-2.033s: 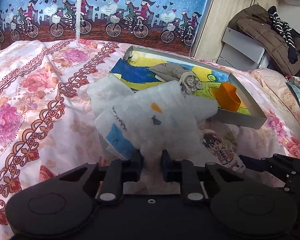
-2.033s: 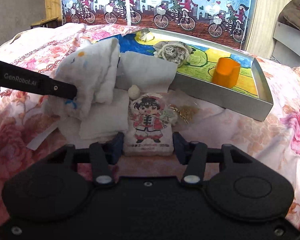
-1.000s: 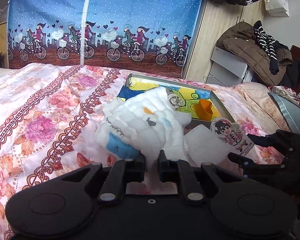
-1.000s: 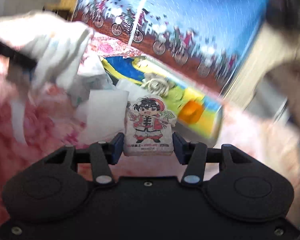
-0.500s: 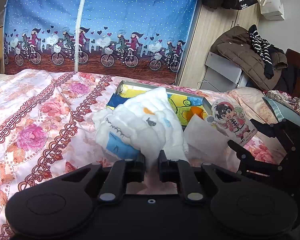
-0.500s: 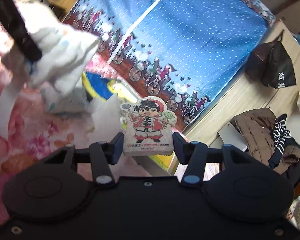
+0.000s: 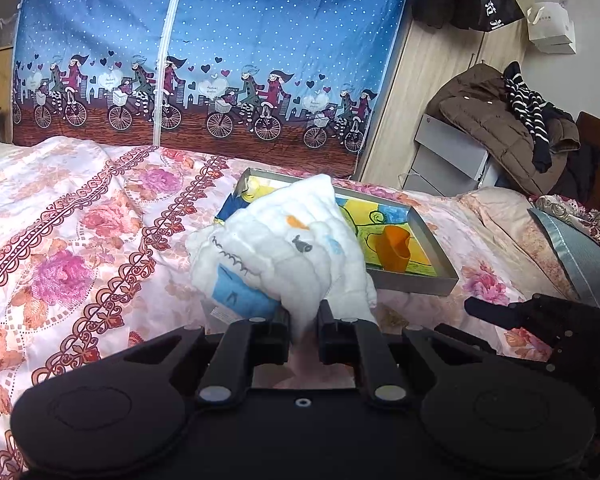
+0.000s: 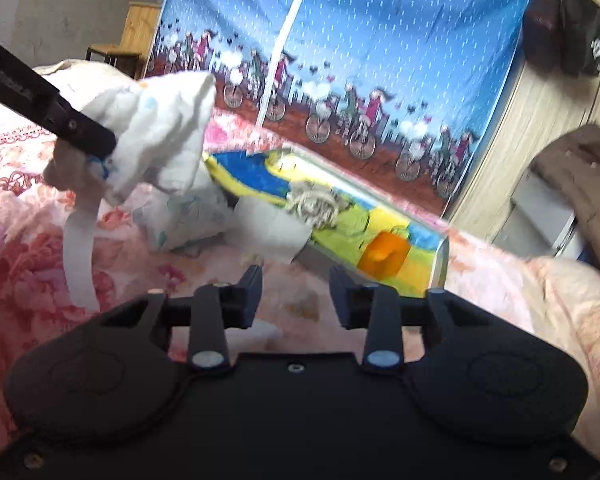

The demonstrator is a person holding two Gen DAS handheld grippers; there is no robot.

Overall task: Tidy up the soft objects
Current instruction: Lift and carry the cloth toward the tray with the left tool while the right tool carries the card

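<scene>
Left gripper: jaws drawn narrow, pinched on the lower end of a white quilted cloth.
Cloth, place: held up off the floral bedspread, bunched just ahead of and above the jaws; seen from the right wrist view as hanging from the black finger.
Cloth, axis: long axis runs from the pinch point up and away from the jaws, its top corner pointed toward the tray; a narrow white strip is seen dangling below it.
Cloth, look: puffy ribbed quilting, white, with a blue patch near the left jaw, a small orange mark, a grey fish shape and a dark zigzag line.
Right gripper: jaws set wide apart, nothing seen between them.
Ahead of right jaws: tray with bright blue-yellow-green lining, an orange cup and a beige rope-like bundle inside; a flat white cloth draped over its near edge; a crumpled pale cloth beside it on the bedspread.
</scene>
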